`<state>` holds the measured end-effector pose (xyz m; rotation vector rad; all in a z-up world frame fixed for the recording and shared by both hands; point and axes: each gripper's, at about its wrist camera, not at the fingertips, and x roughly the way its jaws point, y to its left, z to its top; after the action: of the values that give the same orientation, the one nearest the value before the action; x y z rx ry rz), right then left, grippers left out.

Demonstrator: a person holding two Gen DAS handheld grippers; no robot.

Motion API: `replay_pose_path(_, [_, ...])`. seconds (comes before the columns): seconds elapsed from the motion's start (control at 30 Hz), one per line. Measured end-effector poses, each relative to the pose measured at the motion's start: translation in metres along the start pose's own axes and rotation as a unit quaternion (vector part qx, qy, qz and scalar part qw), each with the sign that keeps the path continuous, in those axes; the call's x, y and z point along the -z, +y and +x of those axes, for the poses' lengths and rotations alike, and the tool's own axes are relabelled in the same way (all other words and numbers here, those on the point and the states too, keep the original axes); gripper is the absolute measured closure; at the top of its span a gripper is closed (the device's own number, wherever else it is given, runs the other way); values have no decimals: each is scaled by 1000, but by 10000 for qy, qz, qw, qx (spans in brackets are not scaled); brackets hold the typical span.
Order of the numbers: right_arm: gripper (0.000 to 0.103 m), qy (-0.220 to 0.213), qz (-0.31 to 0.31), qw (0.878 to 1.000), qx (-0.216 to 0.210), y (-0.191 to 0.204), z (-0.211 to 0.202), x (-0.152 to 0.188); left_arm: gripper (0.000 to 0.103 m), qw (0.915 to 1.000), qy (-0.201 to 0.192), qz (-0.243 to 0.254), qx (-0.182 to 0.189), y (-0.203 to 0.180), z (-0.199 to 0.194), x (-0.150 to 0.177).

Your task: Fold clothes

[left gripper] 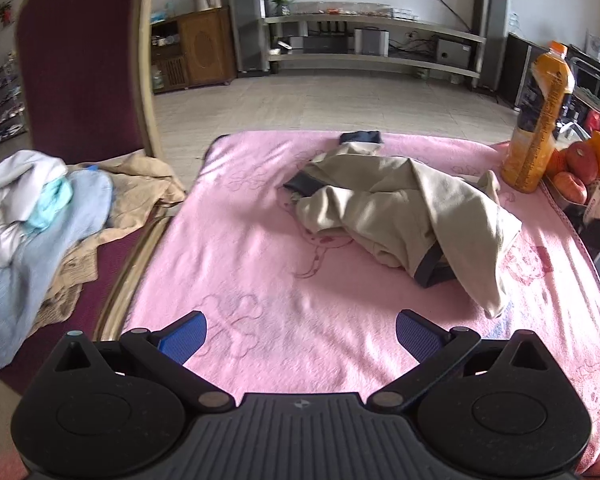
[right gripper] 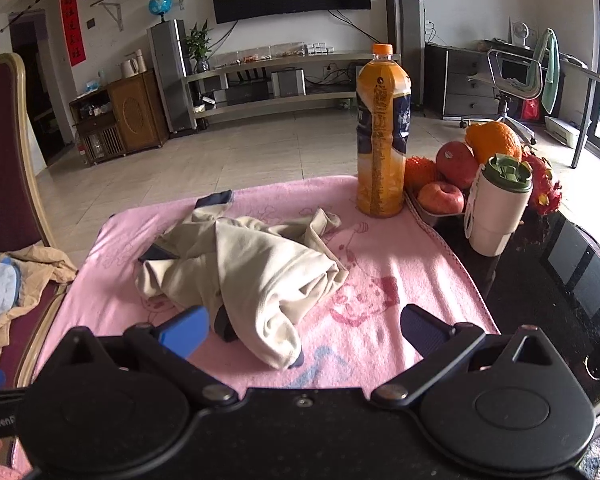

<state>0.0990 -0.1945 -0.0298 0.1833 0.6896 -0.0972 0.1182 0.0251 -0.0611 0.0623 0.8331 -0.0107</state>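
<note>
I hold both claws above the near edge of the worktop, and neither one carries anything. My left claw (left gripper: 301,334) has its blue pads spread wide over bare pink blanket (left gripper: 260,272); my right claw (right gripper: 304,330) is spread the same way, with the near end of the beige garment (right gripper: 252,272) lying just in front of it, between the pads in the picture, though I cannot tell if it touches them.

The garment is a crumpled beige piece with dark navy cuffs, lying in a heap at the centre of the blanket. In the left wrist view it sits at about 1 o'clock from my claw, well apart from it. Folding has not begun, I judge; the piece must first be spread flat.

What worries me most is the juice bottle (right gripper: 383,136). It stands upright on the blanket's far corner, at about 1 o'clock in the right wrist view, and a fold of the garment reaches near to its base. If I pull the cloth or the blanket quickly, the bottle may tip toward the fruit tray (right gripper: 436,216) and the white tumbler (right gripper: 496,212) beside it.

A second risk: the layers are bunched, so a pinch may take several layers, or the blanket beneath, and drag everything.

Also, the pile of other clothes (left gripper: 40,216) on the chair (left gripper: 80,64) at 10 o'clock is near to my left claw's path; I could snag it.
</note>
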Motion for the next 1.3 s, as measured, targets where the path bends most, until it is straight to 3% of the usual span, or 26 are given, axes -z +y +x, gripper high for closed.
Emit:
replay_pose_path(0.13, [4,138,154,9991,-380,-2,32,-5,7,9997,127,-44,218,2,20,-3])
replay_pose_path(0.2, [22,284,118,9985,-448,1,49,-5,18,9994,171,-65,298,3,27,-2])
replay_pose_path(0.3, [42,534,-128,9973,-482,13,76,-2,20,9996,214,-117,112,6,36,0])
replay_pose_path(0.57, [46,1012,-511,9927,-401,35,146,19,22,9991,264,-298,120,24,43,0])
replay_pose_path(0.6, [56,1084,-523,9922,-312,36,153,20,22,9990,251,-333,158,27,40,0])
replay_pose_path(0.67, [92,1258,-358,9906,-397,33,159,16,22,9988,210,-399,215,34,35,-2])
replay_pose_path(0.77, [93,1118,-104,9903,-817,37,134,-7,27,9982,53,-540,264,46,21,-4])
replay_pose_path(0.87, [93,562,253,9878,-1431,42,82,-50,28,9970,-232,-681,287,60,-2,-6])
replay_pose_path(1.0, [93,-78,582,9745,-2168,56,15,-110,27,9945,-600,-822,245,79,-35,-8])
replay_pose_path(1.2, [93,41,677,9533,-2943,104,-33,-140,27,9907,-950,-969,94,111,-74,-4])
replay_pose_path(1.3, [94,-238,674,9438,-3226,118,-54,-150,27,9890,-1072,-1019,-7,124,-89,-3])
